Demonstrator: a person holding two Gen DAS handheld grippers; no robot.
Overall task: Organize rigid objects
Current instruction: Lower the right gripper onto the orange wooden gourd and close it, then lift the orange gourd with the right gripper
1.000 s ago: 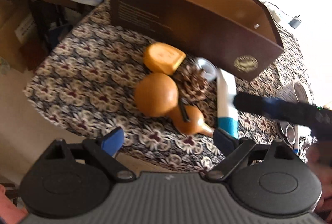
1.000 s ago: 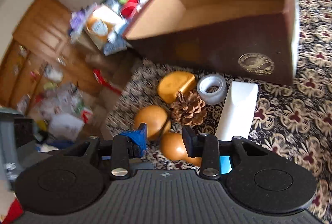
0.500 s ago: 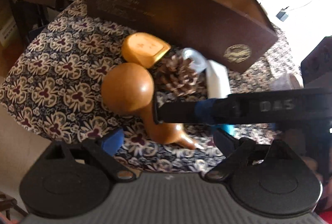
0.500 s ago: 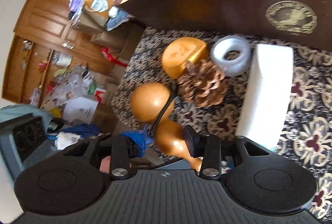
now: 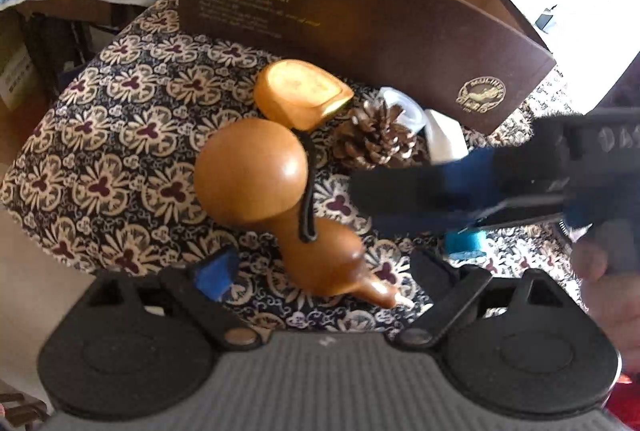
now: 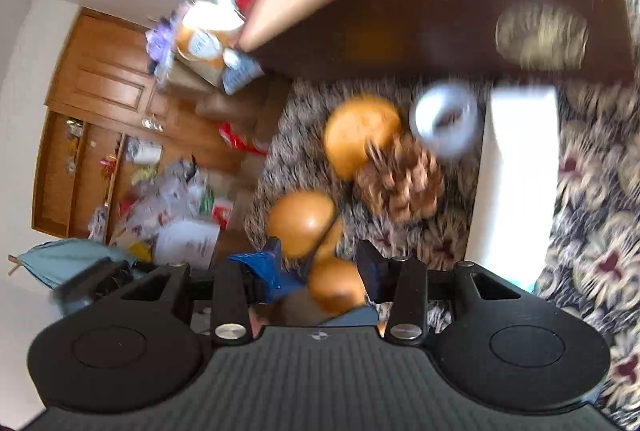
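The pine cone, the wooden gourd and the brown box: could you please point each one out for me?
pine cone (image 5: pixel 376 139), left wrist view, on the centre of its scales.
wooden gourd (image 5: pixel 252 175), left wrist view, on its large round bulb.
brown box (image 5: pixel 360 31), left wrist view, on its dark front wall.

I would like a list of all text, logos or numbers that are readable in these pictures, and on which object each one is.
"MULINSE…" (partly legible), arched over the gold round emblem on the brown box.
Several lines of gold print on the same box wall: too small to read.
Pale embossed characters on the right gripper: blurred, unreadable.
In the right wrist view the emblem is motion-blurred; nothing readable there.
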